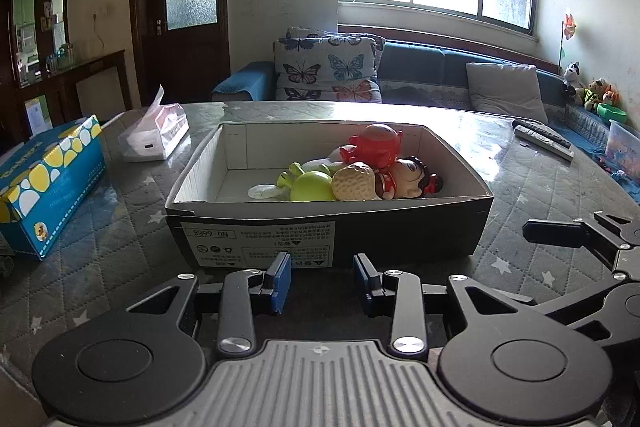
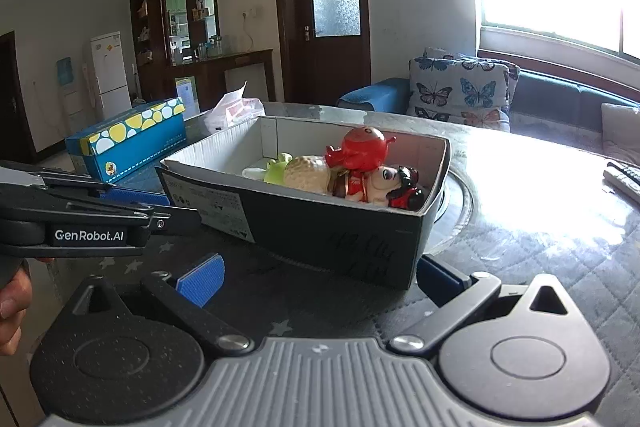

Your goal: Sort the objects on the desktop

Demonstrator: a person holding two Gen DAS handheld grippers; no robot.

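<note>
A black cardboard box (image 1: 328,235) with a white inside stands on the quilted table. In it lie a red figure (image 1: 376,147), a green frog toy (image 1: 310,185), a beige round toy (image 1: 354,183), a big-headed doll (image 1: 412,181) and a small white piece (image 1: 262,191). My left gripper (image 1: 322,283) is open just short of the box's labelled near wall, with nothing between its blue pads. My right gripper (image 2: 320,279) is wide open at the box's near corner (image 2: 412,267) and holds nothing. The same toys (image 2: 356,151) show from the right wrist. The left gripper (image 2: 168,207) reaches in from the left.
A blue tissue box with yellow and white dots (image 1: 48,179) and a plastic tissue pack (image 1: 156,135) sit left of the box. Two remotes (image 1: 544,139) lie at the table's far right. Behind the table is a sofa with a butterfly cushion (image 1: 328,67).
</note>
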